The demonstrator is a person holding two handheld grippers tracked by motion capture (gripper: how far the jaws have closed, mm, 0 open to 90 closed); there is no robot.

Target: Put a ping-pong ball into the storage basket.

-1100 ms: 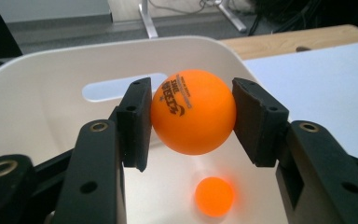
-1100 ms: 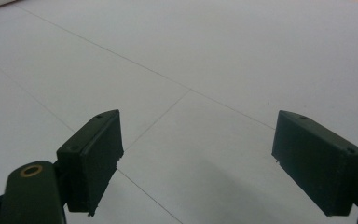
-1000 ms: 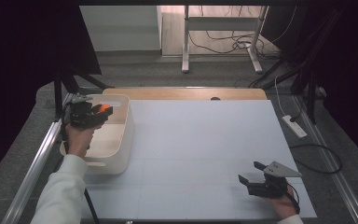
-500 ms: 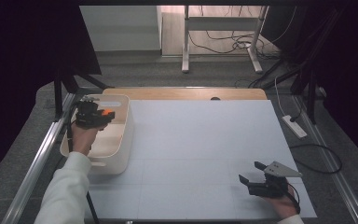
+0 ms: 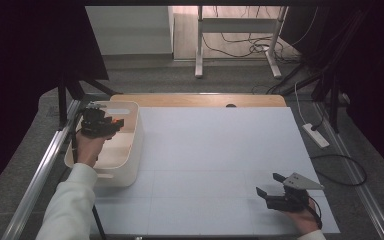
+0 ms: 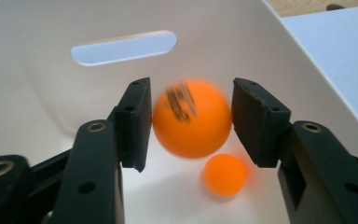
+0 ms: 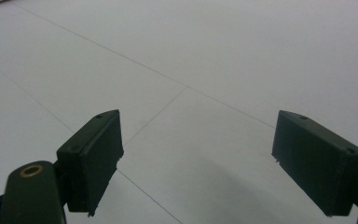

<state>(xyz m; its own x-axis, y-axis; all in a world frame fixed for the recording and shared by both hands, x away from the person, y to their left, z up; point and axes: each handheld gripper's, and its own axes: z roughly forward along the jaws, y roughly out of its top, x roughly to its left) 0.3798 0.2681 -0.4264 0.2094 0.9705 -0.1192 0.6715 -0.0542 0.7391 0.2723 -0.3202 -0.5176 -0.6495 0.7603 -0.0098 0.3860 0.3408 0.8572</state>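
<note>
Balls are nearly binned: left hand-held gripper (image 6: 191, 123), jaws just parted, frees the big orange ball (image 6: 192, 117) (blurred, seemingly dropping) above a small orange ball (image 6: 225, 174) in the white bin (image 5: 130, 150); right hand-held gripper (image 5: 272, 186) gapes empty.

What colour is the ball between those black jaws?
Orange, with dark blurred print on the ball; the left gripper view shows it best.

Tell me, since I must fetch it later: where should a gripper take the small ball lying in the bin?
Probably across the widest middle of the small ball, coming straight down from above: it is round, and the bin walls block a sideways approach.
</note>
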